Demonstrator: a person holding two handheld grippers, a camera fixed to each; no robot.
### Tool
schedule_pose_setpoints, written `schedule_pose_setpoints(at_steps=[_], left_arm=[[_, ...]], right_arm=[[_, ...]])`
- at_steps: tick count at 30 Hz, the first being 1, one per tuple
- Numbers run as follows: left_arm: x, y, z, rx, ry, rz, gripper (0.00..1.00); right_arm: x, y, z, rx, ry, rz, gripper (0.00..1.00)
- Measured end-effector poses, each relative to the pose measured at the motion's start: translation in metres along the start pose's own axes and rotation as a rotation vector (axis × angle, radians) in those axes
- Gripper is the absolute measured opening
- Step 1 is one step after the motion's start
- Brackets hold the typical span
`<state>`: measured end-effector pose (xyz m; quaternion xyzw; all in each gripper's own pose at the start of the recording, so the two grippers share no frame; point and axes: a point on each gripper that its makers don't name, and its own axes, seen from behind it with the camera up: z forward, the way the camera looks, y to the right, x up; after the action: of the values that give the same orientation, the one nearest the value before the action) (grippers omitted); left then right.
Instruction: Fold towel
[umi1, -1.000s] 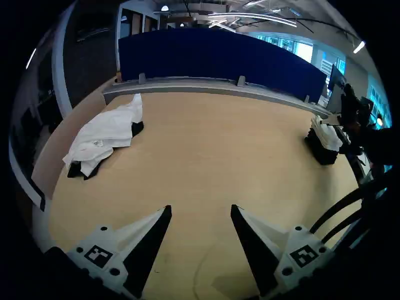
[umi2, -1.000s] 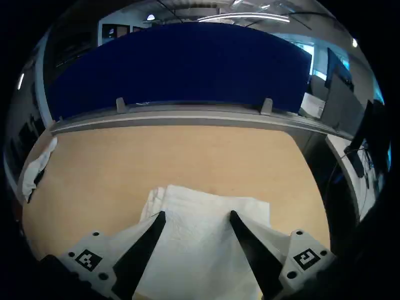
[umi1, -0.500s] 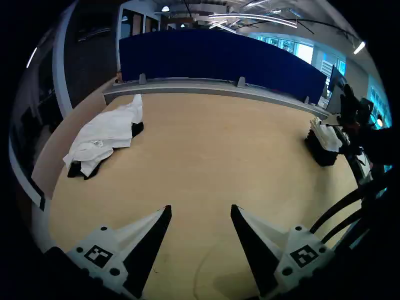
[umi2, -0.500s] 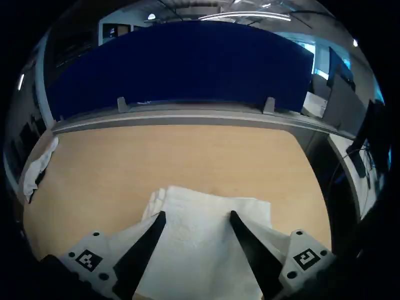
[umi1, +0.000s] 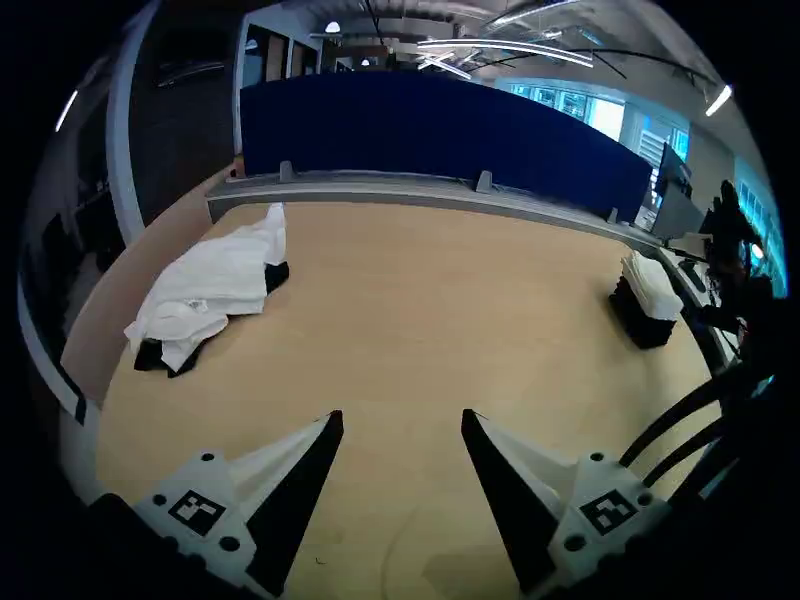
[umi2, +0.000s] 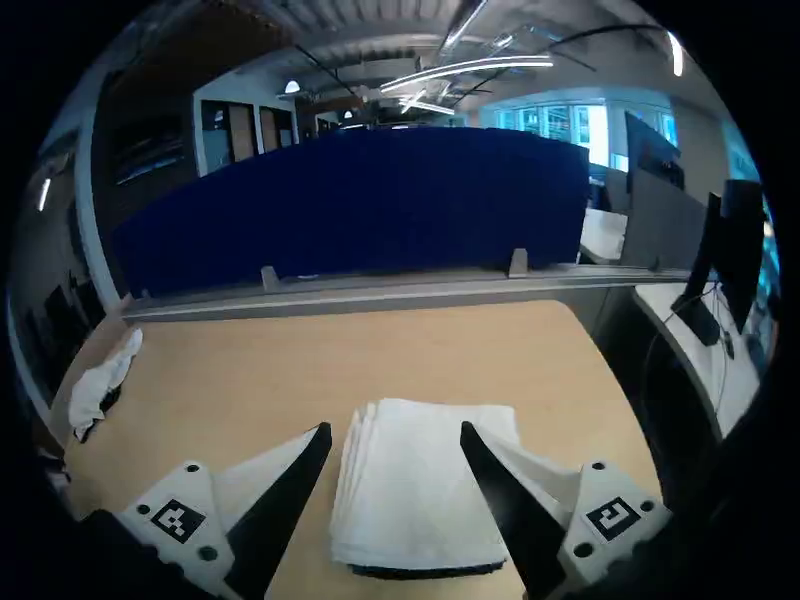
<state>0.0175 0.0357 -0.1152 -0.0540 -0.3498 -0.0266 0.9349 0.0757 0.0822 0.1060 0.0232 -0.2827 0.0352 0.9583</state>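
Note:
A heap of unfolded white towels (umi1: 213, 283) lies on dark cloth at the table's far left in the left gripper view; it appears small at the left edge as the heap (umi2: 104, 380) in the right gripper view. A stack of folded white towels (umi2: 425, 483) sits on a dark base right below and between the fingers of my right gripper (umi2: 393, 437), which stands open above it, apart from it. That stack (umi1: 650, 287) also appears at the right in the left gripper view. My left gripper (umi1: 398, 425) is open over bare table, holding nothing.
The wooden table (umi1: 430, 300) has a grey rail and a blue partition (umi1: 440, 125) along its far edge. A black chair frame (umi1: 710, 420) stands at the right near the left gripper. Desks and monitors (umi2: 735, 250) lie beyond the table's right side.
My right gripper has risen and drawn back from the folded stack, which now lies whole below it. The left gripper has barely moved.

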Motion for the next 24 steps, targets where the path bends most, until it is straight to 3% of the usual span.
schedule_pose_setpoints(at_steps=[18,24], left_arm=[[0.036,-0.005,0.000,-0.036,0.086,0.037,0.87],[0.057,-0.010,-0.002,-0.035,0.168,0.036,0.87]], right_arm=[[-0.029,-0.054,-0.113,-0.043,0.161,0.045,1.00],[-0.043,-0.079,-0.141,-0.037,0.223,0.091,1.00]])
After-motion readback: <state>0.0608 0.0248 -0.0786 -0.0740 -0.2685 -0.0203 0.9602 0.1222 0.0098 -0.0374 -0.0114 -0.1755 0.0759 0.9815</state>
